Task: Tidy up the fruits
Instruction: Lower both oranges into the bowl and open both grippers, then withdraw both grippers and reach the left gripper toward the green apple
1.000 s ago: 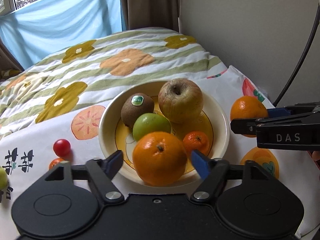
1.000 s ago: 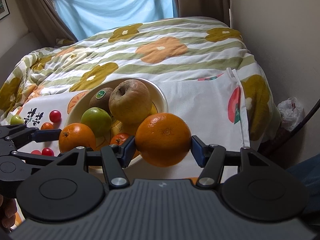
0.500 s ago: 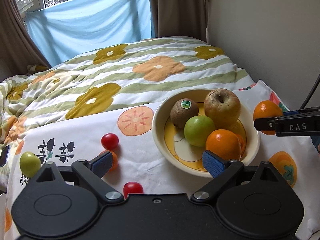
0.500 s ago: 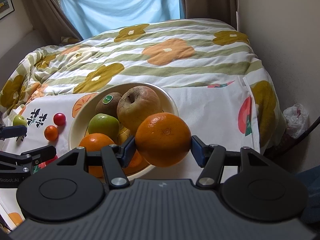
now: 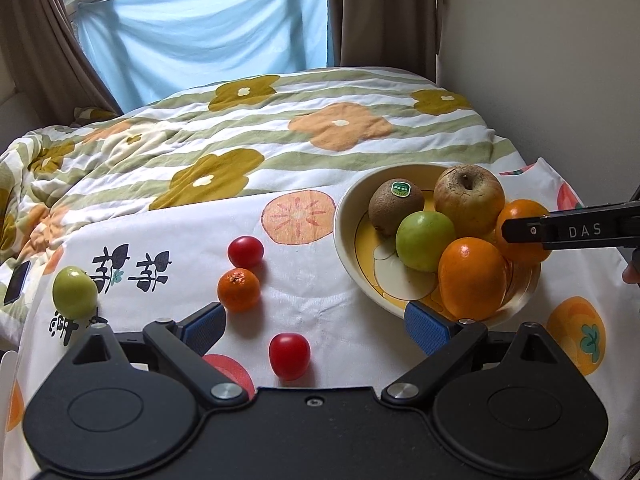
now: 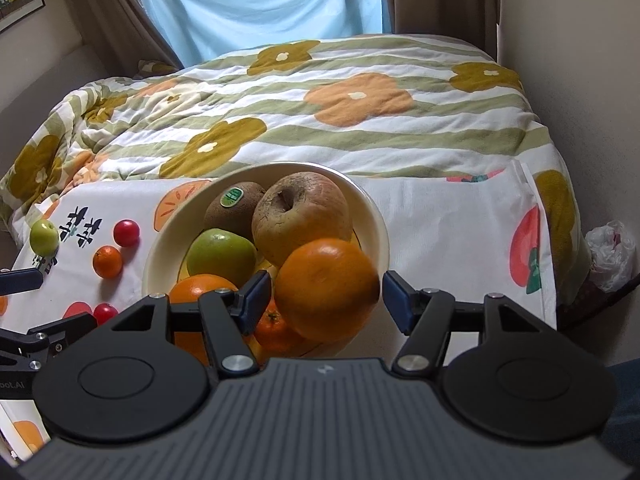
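Note:
A cream bowl on the cloth holds a kiwi, a brown apple, a green fruit, an orange and a small mandarin. My right gripper is open around a second orange that rests in the bowl; its pads stand apart from it. My left gripper is open and empty, left of the bowl, above loose fruit: a mandarin, two cherry tomatoes and a green fruit.
The bowl sits on a white fruit-print cloth over a flowered quilt. A wall runs along the right. A plastic bag lies beyond the bed's right edge. A dark phone lies at far left.
My left gripper let go of its orange in the bowl, opened and drew back to the left. My right gripper carried its orange over the bowl and opened; the orange now lies there.

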